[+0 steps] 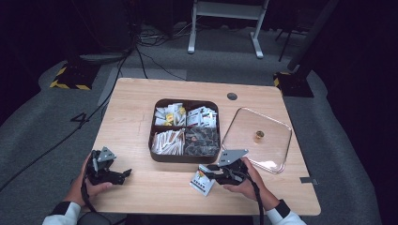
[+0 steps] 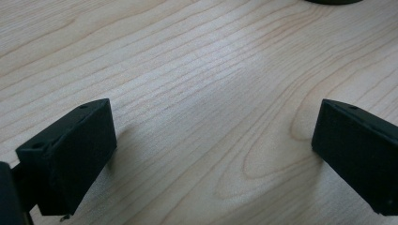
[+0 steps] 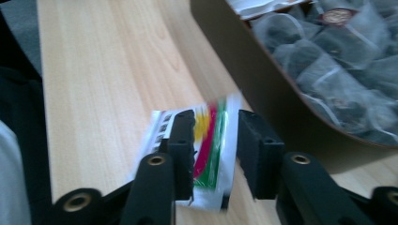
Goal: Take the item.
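Between the jaws of your right tool [image 3: 216, 140], which stand narrow about a striped sachet [image 3: 211, 145] flat on the surface [image 1: 141, 108] beside the divided tray [image 1: 155, 140], the pick-up looks under way and calls for closing, while your left tool [image 2: 211, 154] rests wide, empty.

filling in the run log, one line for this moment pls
left gripper: open, empty | right gripper: around sachet on table | tray lid: off
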`<state>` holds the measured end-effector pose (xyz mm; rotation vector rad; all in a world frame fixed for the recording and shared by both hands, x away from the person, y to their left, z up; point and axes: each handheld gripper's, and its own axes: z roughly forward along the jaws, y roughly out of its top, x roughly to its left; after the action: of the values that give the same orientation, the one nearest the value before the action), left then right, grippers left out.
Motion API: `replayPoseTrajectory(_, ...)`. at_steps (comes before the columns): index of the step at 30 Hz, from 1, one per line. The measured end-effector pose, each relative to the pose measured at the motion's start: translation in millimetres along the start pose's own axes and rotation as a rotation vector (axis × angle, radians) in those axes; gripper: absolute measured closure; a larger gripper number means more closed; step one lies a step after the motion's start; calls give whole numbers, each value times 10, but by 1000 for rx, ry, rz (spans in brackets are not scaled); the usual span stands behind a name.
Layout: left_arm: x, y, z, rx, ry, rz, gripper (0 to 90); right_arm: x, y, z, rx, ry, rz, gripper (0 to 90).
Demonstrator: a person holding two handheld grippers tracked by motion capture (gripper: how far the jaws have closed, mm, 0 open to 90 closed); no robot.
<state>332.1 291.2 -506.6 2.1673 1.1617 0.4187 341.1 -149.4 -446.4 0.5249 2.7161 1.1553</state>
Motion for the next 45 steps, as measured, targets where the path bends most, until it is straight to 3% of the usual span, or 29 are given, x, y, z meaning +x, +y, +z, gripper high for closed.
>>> replayPoseTrajectory(14,1,0,2,-1,-3,0,4,-131,-27,-228,-79,-71,2,436)
replayPoseTrajectory(21,2,0,2,-1,-3,0,4,-218,-37,-354,-102,-170,8,323)
replayPoseTrajectory(31,1,1,1,0,-2,1,4,-357,-82,-491,-133,-256,52,314)
replayPoseTrajectory(37,2,1,2,0,-3,1,4,-486,-134,-597,-142,-338,66,346)
replayPoseTrajectory(45,2,1,2,-1,-4,1,4,-694,-220,-627,-136,-376,115,346)
